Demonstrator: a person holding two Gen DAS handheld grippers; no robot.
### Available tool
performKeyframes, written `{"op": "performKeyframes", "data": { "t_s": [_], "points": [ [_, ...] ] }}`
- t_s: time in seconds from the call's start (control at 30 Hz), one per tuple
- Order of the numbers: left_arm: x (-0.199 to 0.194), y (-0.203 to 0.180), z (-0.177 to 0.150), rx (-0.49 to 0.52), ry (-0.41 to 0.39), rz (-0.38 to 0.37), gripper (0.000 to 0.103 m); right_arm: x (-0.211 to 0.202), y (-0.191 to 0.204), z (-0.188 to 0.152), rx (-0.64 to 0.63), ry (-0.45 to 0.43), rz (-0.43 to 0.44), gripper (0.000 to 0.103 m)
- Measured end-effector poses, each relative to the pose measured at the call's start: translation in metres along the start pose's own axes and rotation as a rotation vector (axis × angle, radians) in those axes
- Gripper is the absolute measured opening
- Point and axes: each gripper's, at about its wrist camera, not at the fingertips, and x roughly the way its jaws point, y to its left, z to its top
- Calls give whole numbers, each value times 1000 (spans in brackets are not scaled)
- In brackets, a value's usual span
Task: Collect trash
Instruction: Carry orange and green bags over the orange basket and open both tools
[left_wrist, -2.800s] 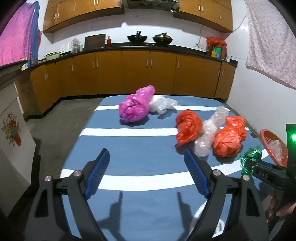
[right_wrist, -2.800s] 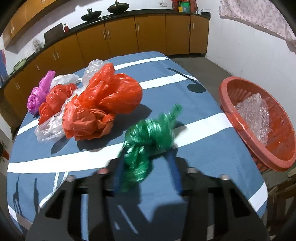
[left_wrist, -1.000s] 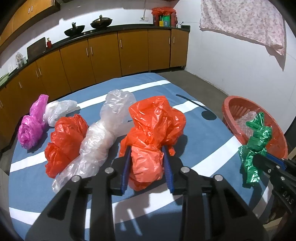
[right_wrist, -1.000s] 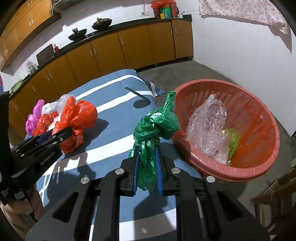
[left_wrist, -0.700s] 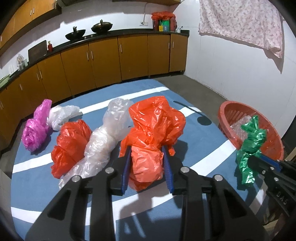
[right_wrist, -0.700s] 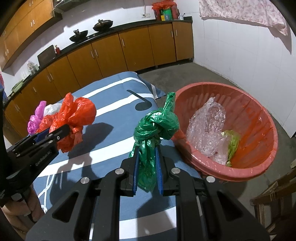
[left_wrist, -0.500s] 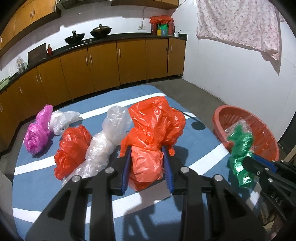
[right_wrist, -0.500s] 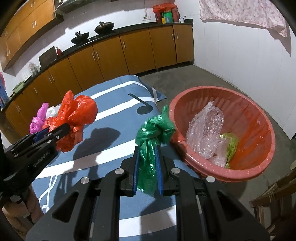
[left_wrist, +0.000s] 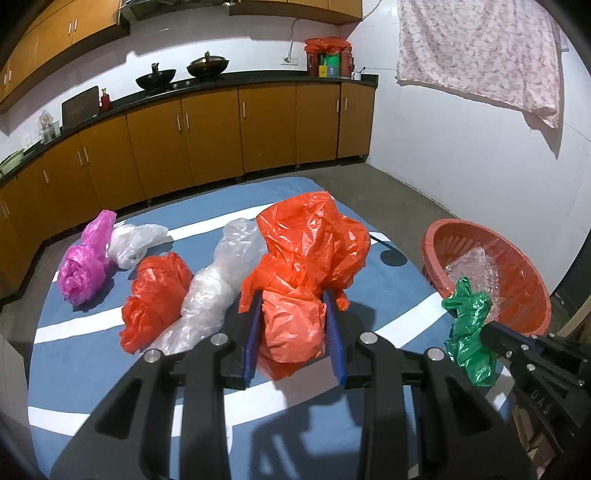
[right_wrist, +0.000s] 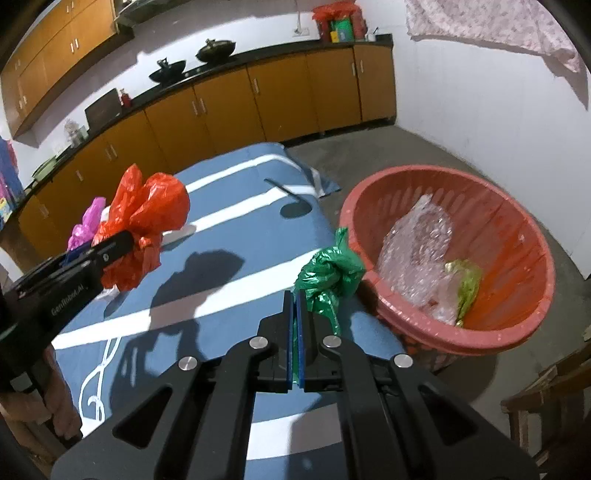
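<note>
My left gripper (left_wrist: 293, 321) is shut on a large orange plastic bag (left_wrist: 310, 254) and holds it above the blue striped table (left_wrist: 92, 354); it also shows in the right wrist view (right_wrist: 144, 218). My right gripper (right_wrist: 295, 317) is shut on a crumpled green bag (right_wrist: 328, 277), which leans right toward the rim of the red basket (right_wrist: 517, 229) beside the table. The green bag (left_wrist: 469, 328) and basket (left_wrist: 535, 280) also show in the left wrist view. The basket holds clear wrap (right_wrist: 421, 243) and a yellow-green scrap (right_wrist: 465, 280).
On the table lie a smaller orange bag (left_wrist: 155, 295), a clear bag (left_wrist: 218, 284), a pink bag (left_wrist: 85, 266) and a white bag (left_wrist: 136, 243). Brown kitchen cabinets (left_wrist: 207, 133) line the back wall. A wooden chair (right_wrist: 546, 406) stands at the lower right.
Both grippers have lifted higher with their bags. The right jaws have closed further and the green bag has slumped to the right toward the basket rim.
</note>
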Motion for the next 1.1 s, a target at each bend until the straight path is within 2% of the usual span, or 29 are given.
{"op": "performKeyframes", "data": {
  "t_s": [0.1, 0.13, 0.17, 0.2, 0.23, 0.27, 0.3, 0.33, 0.47, 0.73, 1.1],
  "points": [
    [0, 0, 0, 2, 2, -1, 32, 3, 0, 1, 2, 4, -12, 8],
    [0, 0, 0, 2, 2, -1, 32, 5, 0, 2, 3, 7, -16, 18],
    [-1, -1, 0, 3, 2, -3, 31, 9, -1, 3, 4, 11, -32, 33],
    [-1, -1, 0, 3, 2, -4, 31, 12, -1, 3, 8, 13, -45, 37],
    [-1, 0, 0, 4, 1, -5, 31, 14, -2, 4, 10, 14, -47, 37],
    [-1, -1, 1, 4, -1, -5, 32, 17, -2, 3, 9, 20, -46, 33],
    [-1, 0, 1, 5, -1, -4, 32, 21, -2, 3, 4, 31, -47, 23],
    [-1, 0, 1, 4, 0, -4, 32, 25, -3, 3, -1, 47, -46, 4],
    [-2, 1, 0, 1, -1, -2, 32, 26, -7, 0, 7, 51, -46, 2],
    [-7, -2, 2, 2, -12, -7, 32, 3, -3, 4, -33, -15, -29, 2],
    [-15, -20, 10, 24, -33, -30, 31, -32, -3, 15, -80, -104, -66, 2]
  ]
}}
